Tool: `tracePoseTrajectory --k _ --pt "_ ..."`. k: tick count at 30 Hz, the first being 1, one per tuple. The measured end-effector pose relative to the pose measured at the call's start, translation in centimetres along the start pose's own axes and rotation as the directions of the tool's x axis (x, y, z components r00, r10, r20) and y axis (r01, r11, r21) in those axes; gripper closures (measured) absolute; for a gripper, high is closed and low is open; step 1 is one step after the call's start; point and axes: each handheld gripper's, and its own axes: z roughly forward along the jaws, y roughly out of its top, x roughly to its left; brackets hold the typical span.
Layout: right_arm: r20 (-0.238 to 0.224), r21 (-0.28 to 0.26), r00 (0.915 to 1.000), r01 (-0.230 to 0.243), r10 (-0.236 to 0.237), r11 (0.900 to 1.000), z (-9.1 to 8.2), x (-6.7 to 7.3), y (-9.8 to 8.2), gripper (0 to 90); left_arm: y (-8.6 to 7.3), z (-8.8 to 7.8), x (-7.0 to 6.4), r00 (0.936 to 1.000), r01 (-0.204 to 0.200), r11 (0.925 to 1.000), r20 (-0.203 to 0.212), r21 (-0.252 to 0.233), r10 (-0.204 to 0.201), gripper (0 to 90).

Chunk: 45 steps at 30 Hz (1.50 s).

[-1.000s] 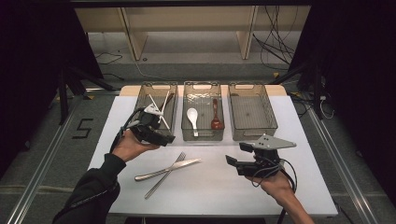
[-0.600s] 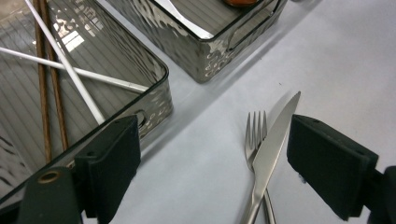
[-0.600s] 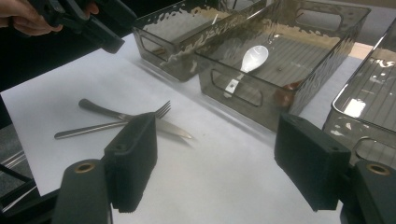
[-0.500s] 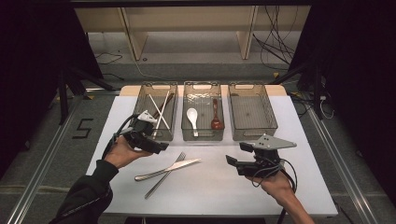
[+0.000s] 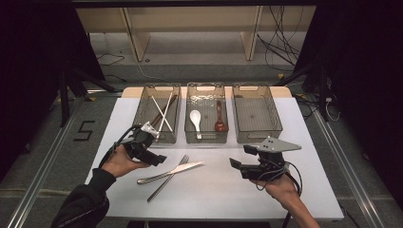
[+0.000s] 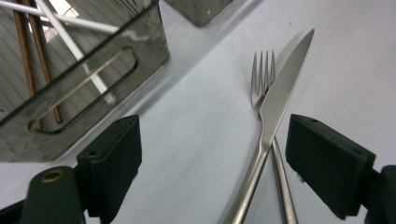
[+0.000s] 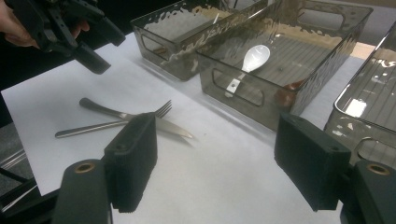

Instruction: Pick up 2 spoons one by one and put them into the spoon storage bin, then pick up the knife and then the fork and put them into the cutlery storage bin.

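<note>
Hovering left claw [image 6: 212,163], jaws wide | knife [image 6: 275,112] crossing fork [image 6: 262,79] just ahead, untouched

Both hand-held grippers, left [image 5: 151,154] and right [image 5: 240,165], hover with fingers spread.

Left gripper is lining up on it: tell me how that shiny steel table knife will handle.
The shiny steel table knife looks stiff and probably slippery. It lies across the steel fork, so lifting may drag the fork.
</note>
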Motion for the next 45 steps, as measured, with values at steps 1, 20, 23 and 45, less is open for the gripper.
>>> tracePoseTrajectory --k 1,20,23,45 --pt "0.000 -0.001 1.0000 0.001 -0.001 1.000 0.0 0.0 0.0 31.0 -0.1 0.0 0.0 1.0000 -0.003 0.9999 0.000 0.010 0.003 18.2" --pt "-0.001 0.003 1.0000 -0.001 0.001 1.000 0.1 0.0 0.0 31.0 -1.7 0.8 -0.3 0.9991 -0.043 0.9863 -0.001 0.160 0.043 18.2" --pt "-0.002 0.001 1.0000 -0.001 0.001 1.000 0.0 0.0 0.0 31.0 -1.9 1.1 -0.2 0.9988 -0.047 0.9817 -0.003 0.185 0.048 18.7" --pt "-0.005 0.007 1.0000 0.009 -0.009 1.000 0.2 0.1 0.0 31.0 -2.9 2.9 -1.0 0.9846 -0.175 0.9278 0.064 0.330 0.163 38.2"
